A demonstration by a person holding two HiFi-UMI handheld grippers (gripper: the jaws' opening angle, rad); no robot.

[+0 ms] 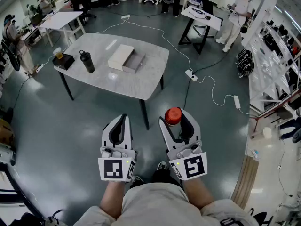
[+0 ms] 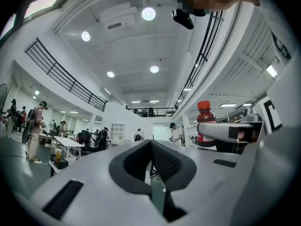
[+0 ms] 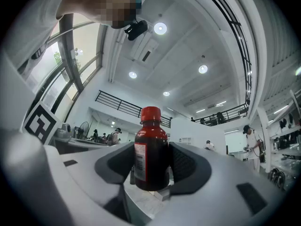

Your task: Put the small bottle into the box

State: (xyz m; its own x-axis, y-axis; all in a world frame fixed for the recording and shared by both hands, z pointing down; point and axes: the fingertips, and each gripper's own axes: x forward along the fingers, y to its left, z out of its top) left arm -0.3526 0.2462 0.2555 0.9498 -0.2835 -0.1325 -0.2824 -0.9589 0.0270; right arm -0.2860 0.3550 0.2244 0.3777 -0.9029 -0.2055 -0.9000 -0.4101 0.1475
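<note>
**Carry stage: small bottle (image 1: 173,116) held, box (image 1: 135,61) unreached.**
Right tongs (image 1: 176,122) clamp the small bottle upright; left tongs (image 1: 121,122) closed, empty. Box, apparently open, on desk (image 1: 141,81) at 11 o'clock; next: carry over, lower in.

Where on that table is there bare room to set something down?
Bare: the near right part of the table, between the box and the front edge. Crowded: the left end, with the black bottle and the cup.
</note>
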